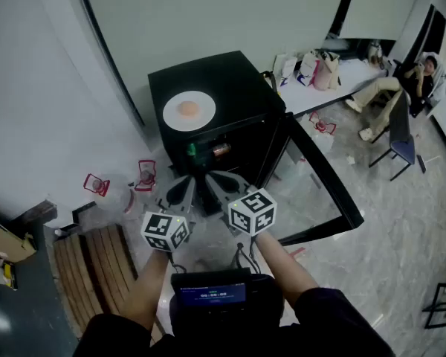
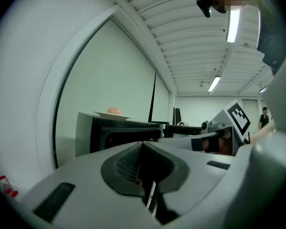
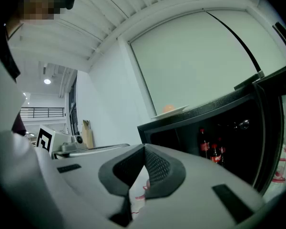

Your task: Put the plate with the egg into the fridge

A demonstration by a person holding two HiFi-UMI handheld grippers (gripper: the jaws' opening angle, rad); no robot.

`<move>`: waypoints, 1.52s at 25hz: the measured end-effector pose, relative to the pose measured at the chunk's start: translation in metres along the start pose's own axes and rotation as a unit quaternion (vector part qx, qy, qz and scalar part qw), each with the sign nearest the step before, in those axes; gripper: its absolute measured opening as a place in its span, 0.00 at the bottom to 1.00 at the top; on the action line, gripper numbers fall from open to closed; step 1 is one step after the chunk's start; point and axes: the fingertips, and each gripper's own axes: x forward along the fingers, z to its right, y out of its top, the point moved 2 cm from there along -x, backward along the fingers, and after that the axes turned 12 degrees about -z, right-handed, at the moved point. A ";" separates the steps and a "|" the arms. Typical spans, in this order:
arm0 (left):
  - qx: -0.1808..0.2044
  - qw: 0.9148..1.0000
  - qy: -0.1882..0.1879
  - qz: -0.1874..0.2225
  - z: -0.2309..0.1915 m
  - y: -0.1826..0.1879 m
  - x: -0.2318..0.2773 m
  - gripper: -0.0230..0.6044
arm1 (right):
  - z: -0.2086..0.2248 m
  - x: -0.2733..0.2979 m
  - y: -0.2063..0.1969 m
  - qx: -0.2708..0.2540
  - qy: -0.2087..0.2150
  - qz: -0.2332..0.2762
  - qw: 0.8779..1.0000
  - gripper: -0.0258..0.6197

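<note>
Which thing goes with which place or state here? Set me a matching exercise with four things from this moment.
Things:
1. plate
2. egg
3. fridge door
4. left gripper

Places or states:
A. swung open
B. jaws together, nothing held
C. on top of the fridge
D. lying on the plate

Pairs: 1-C, 2-D, 3-A, 4-B

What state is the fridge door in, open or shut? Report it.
Open: the fridge door stands swung out from the fridge, and bottles show inside.
</note>
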 end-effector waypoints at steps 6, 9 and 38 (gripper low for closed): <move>-0.002 1.000 0.001 -0.001 -0.001 -0.002 -0.003 0.05 | -0.003 0.000 -0.001 -0.001 0.004 -0.001 1.000 0.05; -0.002 1.000 0.002 -0.001 0.000 -0.002 -0.004 0.05 | -0.004 -0.001 -0.003 -0.001 0.005 -0.002 1.000 0.05; 0.346 0.931 0.113 -0.006 -0.028 0.077 -0.019 0.05 | 0.041 0.025 0.165 -0.153 -0.032 -0.128 0.980 0.05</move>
